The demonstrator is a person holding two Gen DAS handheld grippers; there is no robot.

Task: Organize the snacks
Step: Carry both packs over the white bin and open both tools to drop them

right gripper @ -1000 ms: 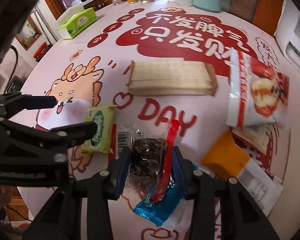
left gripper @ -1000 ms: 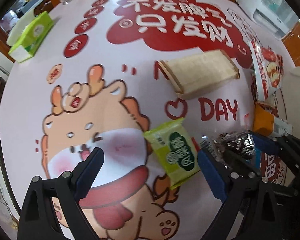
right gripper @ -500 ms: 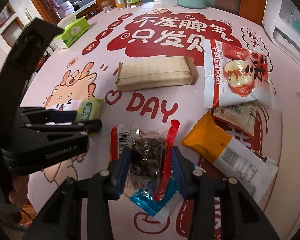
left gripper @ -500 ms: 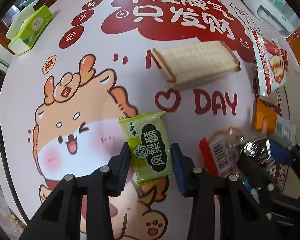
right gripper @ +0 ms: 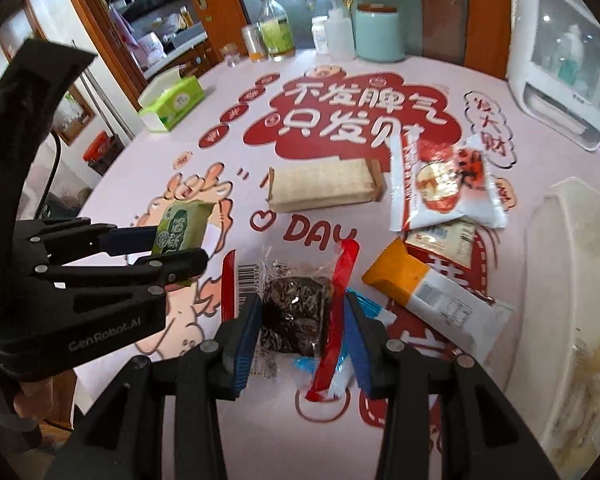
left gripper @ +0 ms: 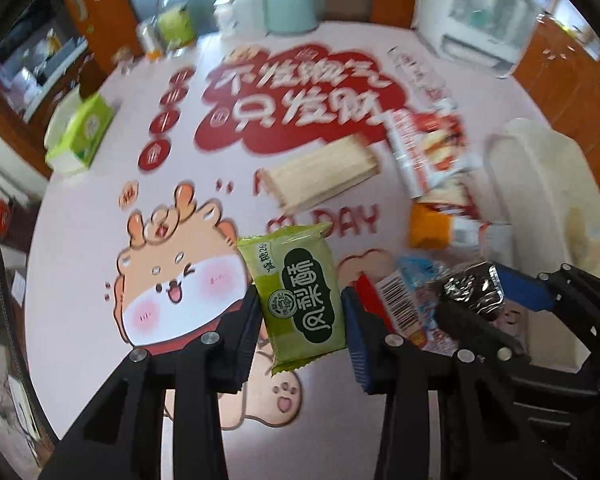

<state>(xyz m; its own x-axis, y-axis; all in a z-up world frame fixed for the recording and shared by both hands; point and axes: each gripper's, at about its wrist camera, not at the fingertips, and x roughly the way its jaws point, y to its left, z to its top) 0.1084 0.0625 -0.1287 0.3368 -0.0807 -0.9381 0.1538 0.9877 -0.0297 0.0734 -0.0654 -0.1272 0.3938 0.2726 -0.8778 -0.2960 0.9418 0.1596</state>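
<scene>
You face a round table (right gripper: 380, 432) under a pink cloth printed with red Chinese lettering and a cartoon animal. Beyond the table's far edge stand orange-brown wooden doors (right gripper: 204, 12). At that edge cluster a mint canister (right gripper: 378, 34), bottles (right gripper: 276, 28) and a white appliance (right gripper: 560, 80); a green tissue box (right gripper: 172, 104) sits left.

"DAY" on tablecloth (right gripper: 420, 40); "GenRobot.AI" on left hand-held gripper (right gripper: 176, 248); "凤梨酥" on green packet (left gripper: 300, 292)

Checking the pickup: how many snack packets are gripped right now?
2: green packet in the left gripper, dark packet in the right gripper; a blue packet beneath may be caught too.
</scene>
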